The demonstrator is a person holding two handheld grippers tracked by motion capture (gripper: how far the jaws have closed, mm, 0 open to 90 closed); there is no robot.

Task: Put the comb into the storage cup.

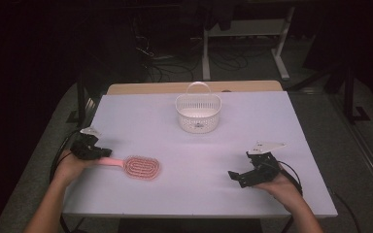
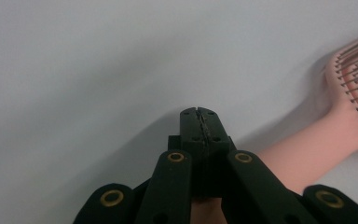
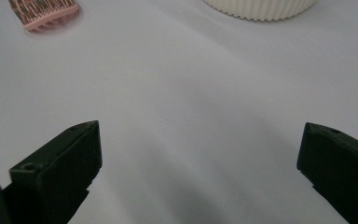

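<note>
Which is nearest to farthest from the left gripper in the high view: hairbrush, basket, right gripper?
From the left gripper, at the table's left edge:
1. Pink hairbrush: its handle lies right at the jaws, head pointing toward the table's middle.
2. White basket: farther back, near the centre of the far edge.
3. Right gripper: across the table on the right, near the front edge.

Your hairbrush (image 1: 138,166) is pale pink, its oval head patterned with rows of darker bristles. The basket (image 1: 198,112) is white, its wall pierced by a fine grid of holes and ribbed near the base. Your table (image 1: 141,121) is plain white with a light wooden edge at the far side. Both grippers (image 1: 93,150) (image 1: 243,175) are black; brass-coloured rivets dot the left one.
</note>
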